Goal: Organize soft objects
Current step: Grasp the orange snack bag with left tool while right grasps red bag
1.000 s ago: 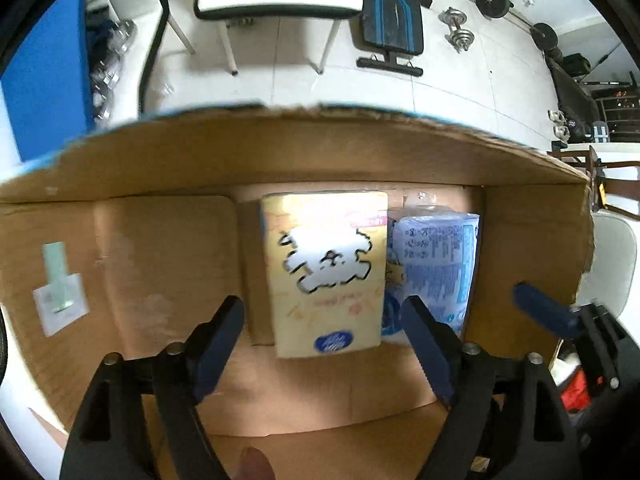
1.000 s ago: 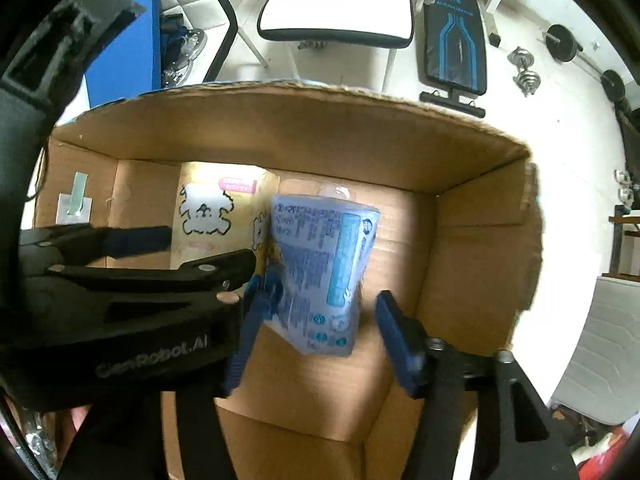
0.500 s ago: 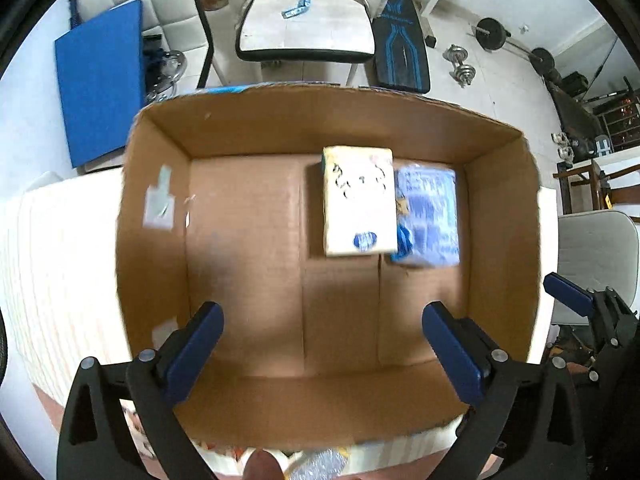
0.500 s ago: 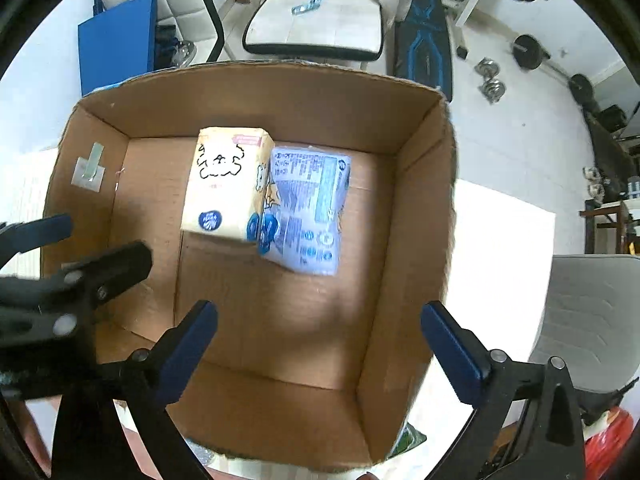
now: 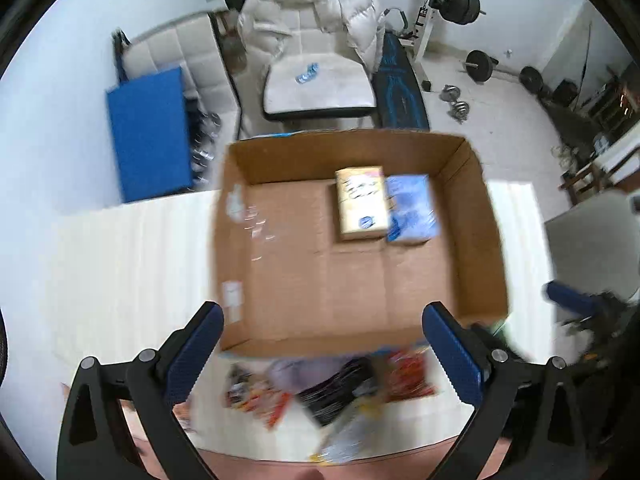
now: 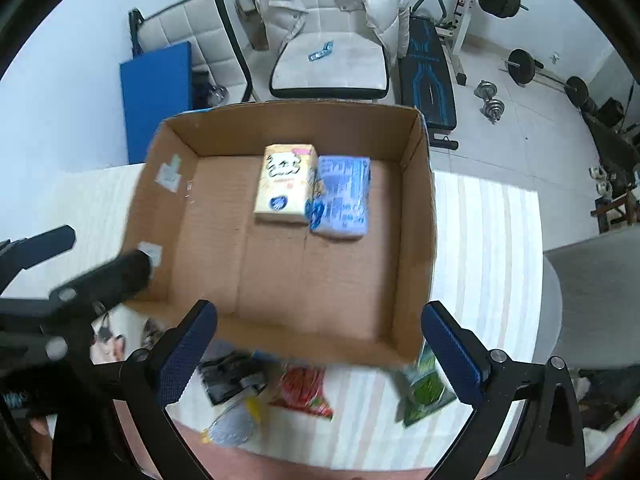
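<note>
cardboard box [image 6: 416, 216] holds two packs; both hand-held grippers [image 5: 324, 356] [image 6: 320, 352] spread apart, empty.

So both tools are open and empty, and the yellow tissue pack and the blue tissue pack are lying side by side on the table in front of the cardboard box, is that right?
Not quite. The yellow tissue pack and the blue tissue pack lie side by side inside the open brown cardboard box, near its far wall, not on the table in front. The right wrist view shows this. The rest holds: the left tool and right tool are open and empty.

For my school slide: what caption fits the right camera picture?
Open right gripper above a cardboard box holding a yellow pack and a blue pack.
</note>
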The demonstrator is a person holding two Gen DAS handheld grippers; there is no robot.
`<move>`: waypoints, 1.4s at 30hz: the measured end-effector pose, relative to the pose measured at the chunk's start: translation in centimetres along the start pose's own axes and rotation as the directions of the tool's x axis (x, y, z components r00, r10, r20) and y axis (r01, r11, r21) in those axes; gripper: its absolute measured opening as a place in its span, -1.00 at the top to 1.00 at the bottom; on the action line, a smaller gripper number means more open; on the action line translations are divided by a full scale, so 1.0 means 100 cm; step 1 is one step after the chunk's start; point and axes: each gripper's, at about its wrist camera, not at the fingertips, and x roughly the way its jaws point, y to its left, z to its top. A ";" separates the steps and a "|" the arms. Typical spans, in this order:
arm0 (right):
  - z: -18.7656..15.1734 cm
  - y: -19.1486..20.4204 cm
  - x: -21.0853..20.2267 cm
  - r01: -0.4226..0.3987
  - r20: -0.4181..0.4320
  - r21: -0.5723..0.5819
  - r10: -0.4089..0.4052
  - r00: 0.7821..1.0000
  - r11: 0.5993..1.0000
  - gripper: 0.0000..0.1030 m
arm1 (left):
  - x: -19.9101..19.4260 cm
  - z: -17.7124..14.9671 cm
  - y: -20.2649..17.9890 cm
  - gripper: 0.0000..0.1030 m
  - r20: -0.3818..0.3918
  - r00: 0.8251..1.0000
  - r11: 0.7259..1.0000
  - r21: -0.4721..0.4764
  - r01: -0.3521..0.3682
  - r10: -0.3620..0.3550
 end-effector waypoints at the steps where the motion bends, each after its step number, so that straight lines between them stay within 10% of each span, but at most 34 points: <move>1: -0.013 -0.002 -0.003 -0.004 0.005 0.006 0.004 1.000 1.000 -1.00 | 0.001 -0.014 0.006 -0.98 -0.004 1.000 1.000 0.001 -0.027 0.027; 5: -0.068 -0.009 0.019 -0.012 -0.052 0.043 0.014 0.999 0.999 -1.00 | 0.041 -0.072 0.051 -0.98 -0.137 0.990 0.990 -0.141 0.000 -0.019; 11: -0.118 -0.011 0.093 -0.040 -0.189 0.106 0.060 0.980 0.994 -0.94 | 0.139 -0.148 0.137 -0.86 -0.283 0.913 0.811 -0.580 0.081 -0.293; 15: -0.124 -0.014 0.124 -0.027 -0.200 0.155 0.058 0.978 0.987 -0.54 | 0.174 -0.159 0.149 -0.86 -0.279 0.892 0.743 -0.663 0.089 -0.356; 20: -0.119 -0.013 0.143 -0.025 -0.187 0.208 0.065 0.980 0.978 -0.54 | 0.211 -0.159 0.152 -0.86 -0.289 0.870 0.679 -0.731 0.070 -0.401; 24: -0.113 -0.012 0.158 0.001 -0.211 0.219 0.046 0.976 0.976 -0.39 | 0.222 -0.159 0.142 -0.43 -0.372 0.874 0.769 -0.639 0.003 -0.312; 29: -0.117 -0.005 0.168 0.030 -0.255 0.174 0.016 0.967 0.984 -0.23 | 0.219 -0.169 0.135 -0.40 -0.450 0.881 0.885 -0.457 -0.088 -0.145; 42: -0.114 0.007 0.187 0.045 -0.296 0.148 0.000 0.955 0.988 -0.04 | 0.219 -0.160 0.131 -0.09 -0.402 0.901 0.898 -0.439 -0.033 -0.164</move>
